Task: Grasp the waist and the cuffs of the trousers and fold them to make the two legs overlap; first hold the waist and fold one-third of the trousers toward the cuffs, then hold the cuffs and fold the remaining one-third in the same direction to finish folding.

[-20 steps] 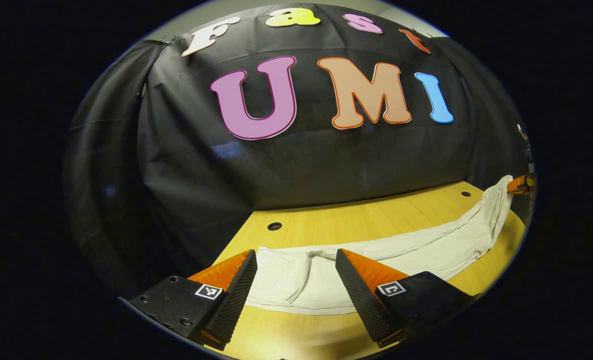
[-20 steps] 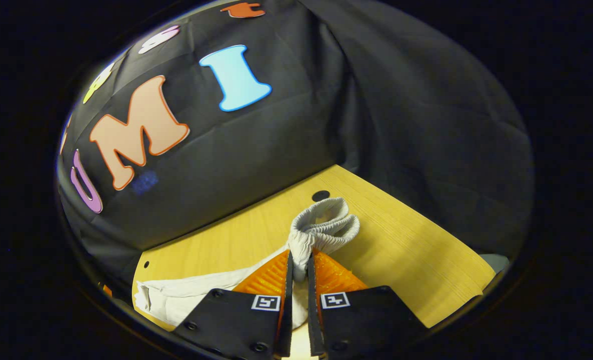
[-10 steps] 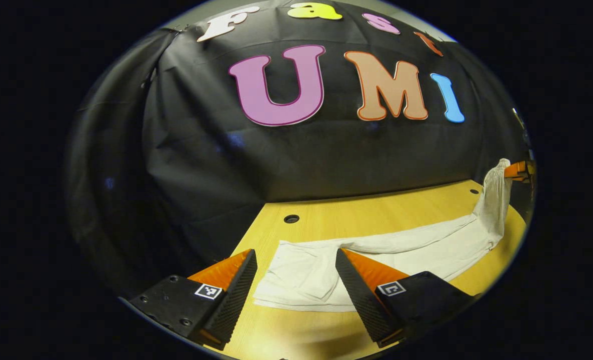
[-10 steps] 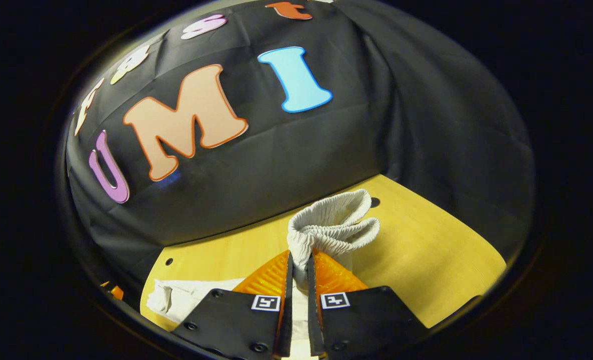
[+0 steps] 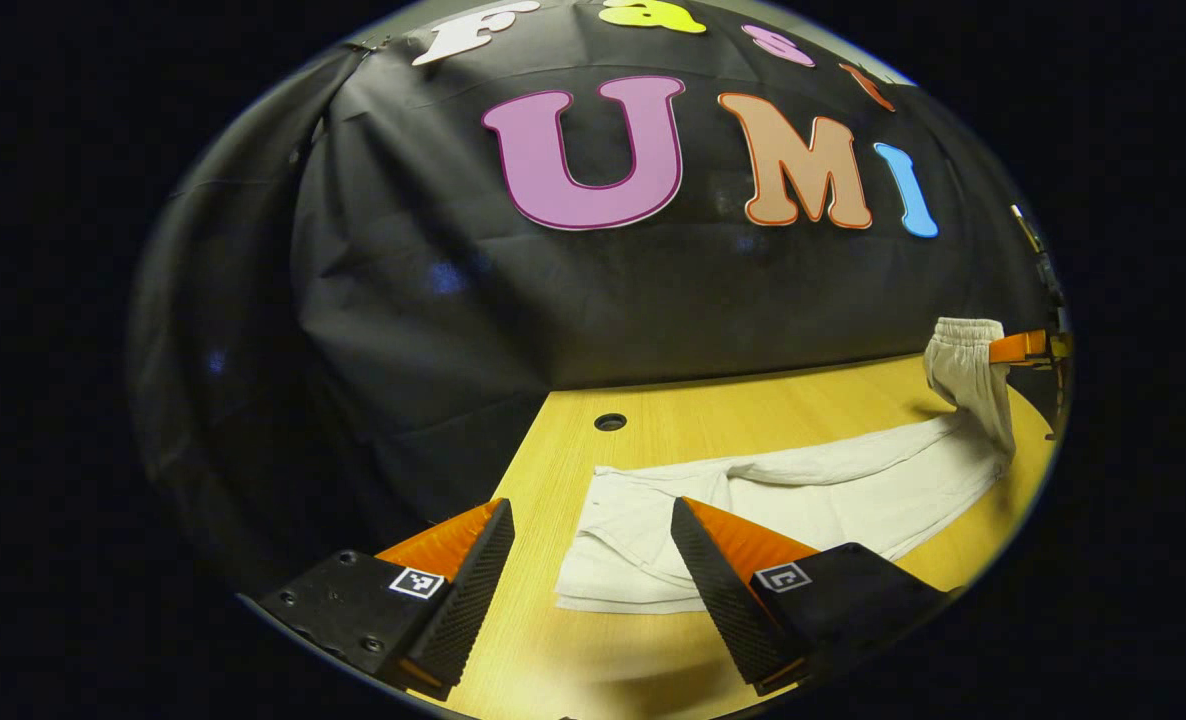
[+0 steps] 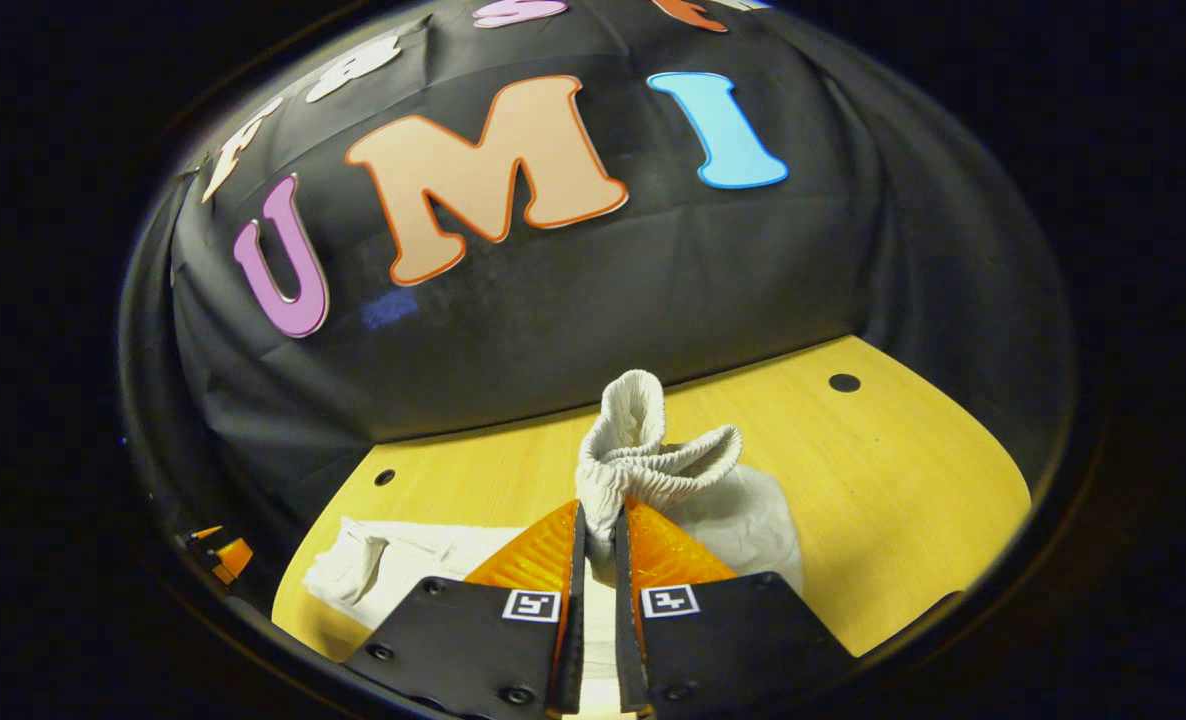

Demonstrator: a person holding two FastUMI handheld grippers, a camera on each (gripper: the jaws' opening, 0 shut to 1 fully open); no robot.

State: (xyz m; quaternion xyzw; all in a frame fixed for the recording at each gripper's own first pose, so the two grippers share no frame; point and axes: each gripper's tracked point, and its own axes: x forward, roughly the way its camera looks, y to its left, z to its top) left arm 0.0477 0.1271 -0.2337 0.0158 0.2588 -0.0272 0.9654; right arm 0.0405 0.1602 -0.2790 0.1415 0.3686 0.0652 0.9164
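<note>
In the left gripper view, the left gripper [image 5: 593, 560] hovers with fingers spread wide over the cuff end of the cream cloth trousers [image 5: 813, 490], which lie stretched across the yellow wooden worktop [image 5: 753, 420] near a round hole [image 5: 610, 422]. The right gripper [image 6: 594, 545] has its fingers pinched on the ribbed elastic waist [image 6: 653, 465], raised off the worktop.
</note>
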